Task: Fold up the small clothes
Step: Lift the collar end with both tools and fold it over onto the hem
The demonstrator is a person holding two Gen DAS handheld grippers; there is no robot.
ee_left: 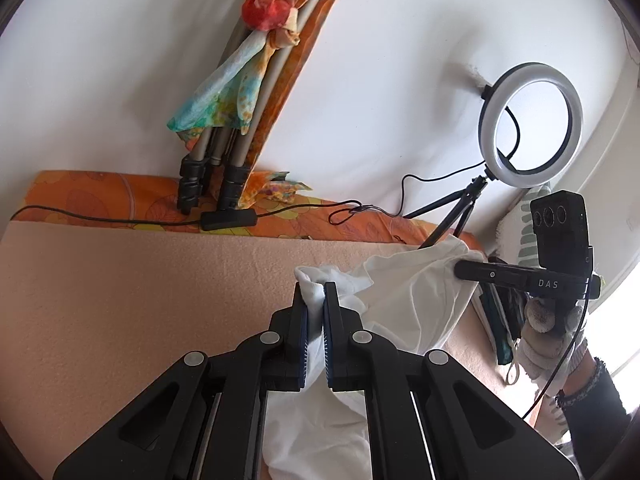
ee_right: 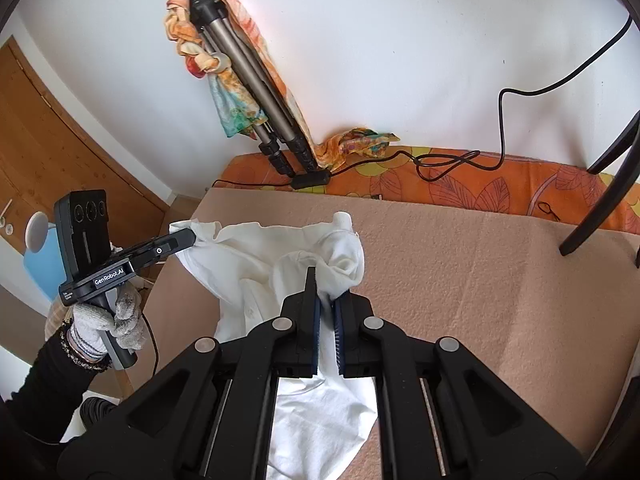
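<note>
Left gripper (ee_left: pixel 316 292) and right gripper (ee_right: pixel 326 286), fingers pinched onto a white garment (ee_right: pixel 256 256) lifted over the beige bed cover (ee_right: pixel 460 280); its lower part is hidden behind the gripper bodies.

A plain white garment (ee_left: pixel 412 292) lies on a beige blanket (ee_left: pixel 120 300). Behind it is an orange sheet (ee_right: pixel 500 188) with a leaf pattern. A scarf (ee_left: pixel 224 96) in orange, red, yellow and teal hangs on a grey tripod (ee_right: pixel 248 80). The wall (ee_left: pixel 380 80) is white, the door (ee_right: pixel 60 140) brown wood.
</note>
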